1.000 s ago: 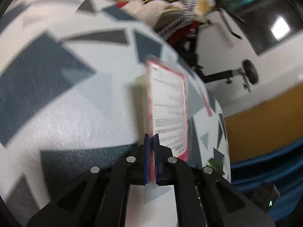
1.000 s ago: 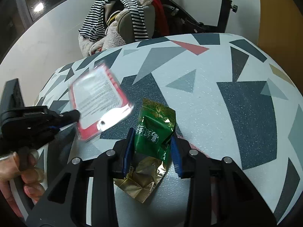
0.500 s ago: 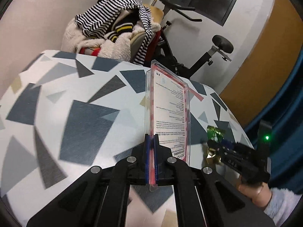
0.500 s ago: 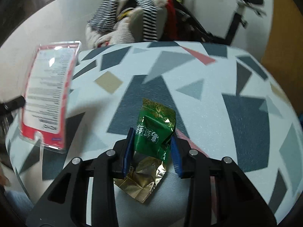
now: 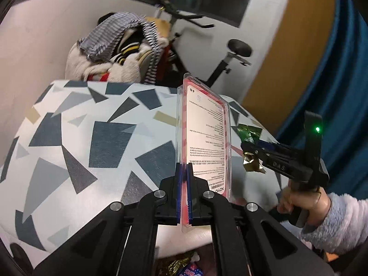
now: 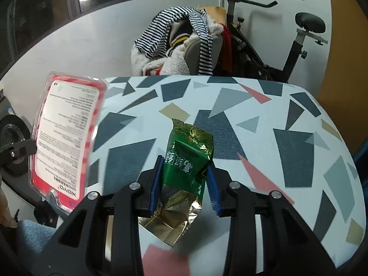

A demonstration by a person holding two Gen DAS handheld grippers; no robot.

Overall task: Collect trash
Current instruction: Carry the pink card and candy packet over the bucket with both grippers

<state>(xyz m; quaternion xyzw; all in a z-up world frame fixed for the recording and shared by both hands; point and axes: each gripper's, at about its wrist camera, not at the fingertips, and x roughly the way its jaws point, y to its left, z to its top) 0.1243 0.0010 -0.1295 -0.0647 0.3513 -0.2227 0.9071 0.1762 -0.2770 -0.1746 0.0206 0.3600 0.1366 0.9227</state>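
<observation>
The left tool (image 5: 183, 195) pinches a clear blister pack (image 5: 204, 138) upright, while the right tool (image 6: 185, 184) grips a green packet (image 6: 187, 158) above the worktop (image 6: 276, 124).

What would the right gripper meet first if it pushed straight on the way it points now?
Probably the patterned tabletop. The right gripper, shut on the green packet, angles down toward it, and no other object shows in that line. Depth is unclear, so where it would touch is uncertain.
</observation>
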